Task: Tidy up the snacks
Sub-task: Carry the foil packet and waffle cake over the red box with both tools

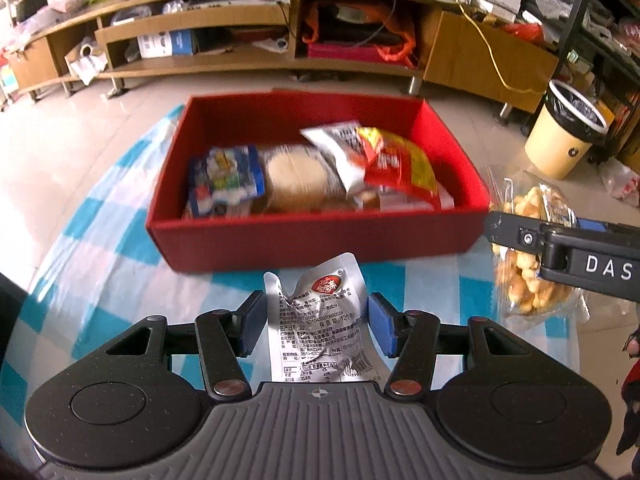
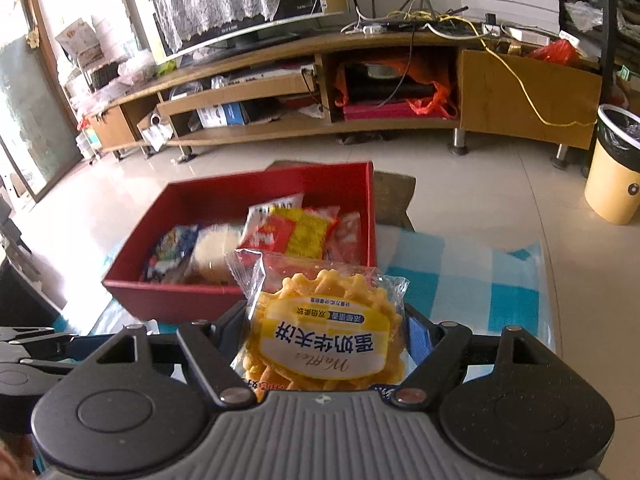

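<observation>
Left gripper: sat on the near side of the red box, jaws apart, pads either side of the silver sachet without clamping it
Silver sachet: lay between the pads, printed back up, just short of the red box's near wall
Red box: stood on the blue-and-white checked cloth
Blue packet: lay in the red box at its left end
Round bun: lay in the red box, centre
Red-and-yellow packet: lay in the red box, right of the bun
Right gripper: sat near the red box's right front corner, jaws clamped on the waffle packet
Waffle packet: was held clear of the cloth, outside the red box, beside its right wall
Bin: stood on the floor, well right of the red box
</observation>
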